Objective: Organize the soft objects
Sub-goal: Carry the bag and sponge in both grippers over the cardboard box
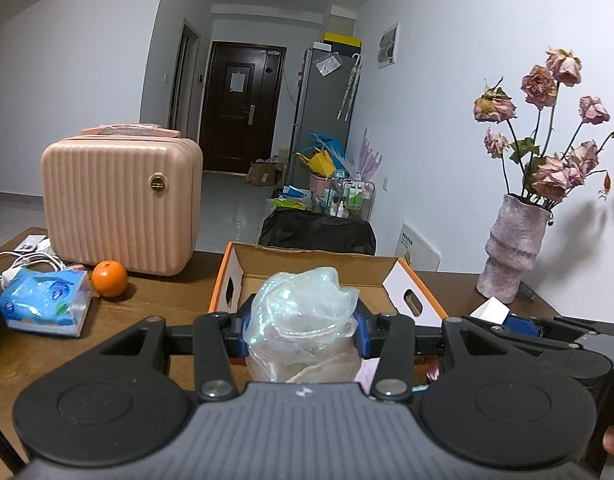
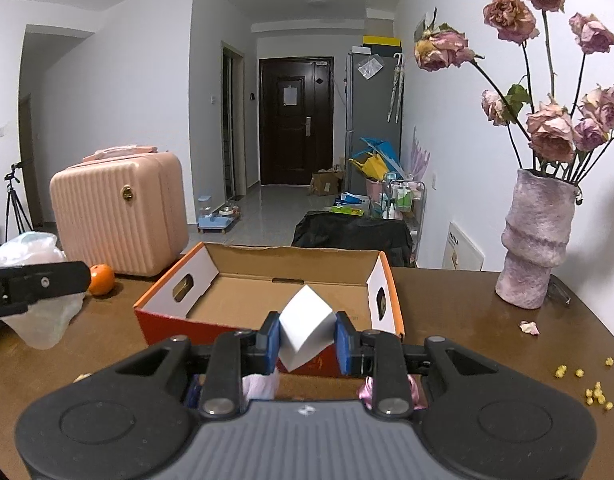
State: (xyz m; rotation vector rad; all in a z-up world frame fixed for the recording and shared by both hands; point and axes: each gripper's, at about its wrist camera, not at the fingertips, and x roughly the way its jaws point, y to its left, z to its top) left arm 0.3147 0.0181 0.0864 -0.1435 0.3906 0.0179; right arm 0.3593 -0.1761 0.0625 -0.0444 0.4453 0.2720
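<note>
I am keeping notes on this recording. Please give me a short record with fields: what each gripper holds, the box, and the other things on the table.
left gripper: shut on a crumpled clear plastic bag
right gripper: shut on a white folded item
box: open cardboard, orange outside, looks empty
table: brown wood
other things: pink suitcase, orange, tissue pack, vase with dried roses

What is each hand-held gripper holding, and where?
Left hand-held gripper: crumpled clear plastic bag, pinched across its bunched middle. Right hand-held gripper: white folded piece, gripped by its sides.
</note>
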